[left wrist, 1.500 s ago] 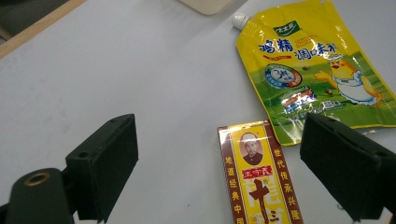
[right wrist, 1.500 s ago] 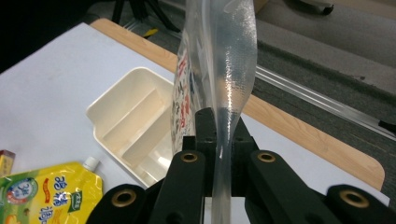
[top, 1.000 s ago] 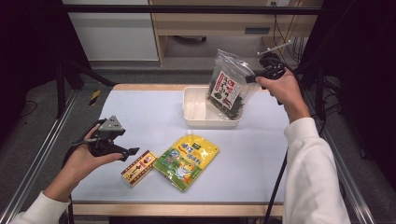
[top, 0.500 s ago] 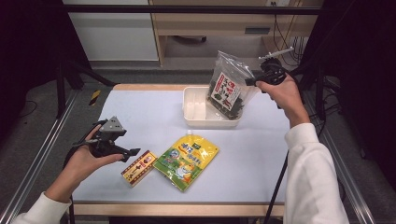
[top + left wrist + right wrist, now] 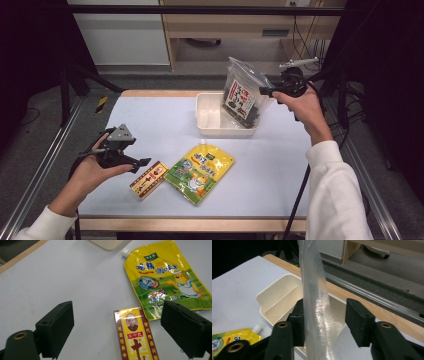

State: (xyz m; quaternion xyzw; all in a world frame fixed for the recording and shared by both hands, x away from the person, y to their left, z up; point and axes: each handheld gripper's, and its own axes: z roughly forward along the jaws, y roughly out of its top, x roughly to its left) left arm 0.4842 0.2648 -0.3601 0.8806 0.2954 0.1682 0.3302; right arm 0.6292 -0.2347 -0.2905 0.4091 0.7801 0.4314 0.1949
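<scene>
Red and yellow: the small box (image 5: 148, 180) lay nearest you on the white table (image 5: 150, 120), just ahead of your left gripper (image 5: 142, 162).
Left jaws: they stood wide apart over the table with nothing between them; in the left gripper view the box's (image 5: 136, 336) end sat in the gap.
Left hand: your left hand (image 5: 90, 167) hovered low at the near left, pointing rightward.
Yellow pouch (image 5: 200, 171): it lay flat just beside the box, cap toward the tray.
Cream tray (image 5: 207, 117): it sat farther back, mid-table.
Clear bag (image 5: 243, 95): it hung tilted, lower end inside the tray.
Right jaws: in the right gripper view your right gripper (image 5: 324, 320) was parted, the bag's clear edge (image 5: 314, 300) against one jaw only.
Right hand: your right hand (image 5: 300, 102) was raised at the far right.
</scene>
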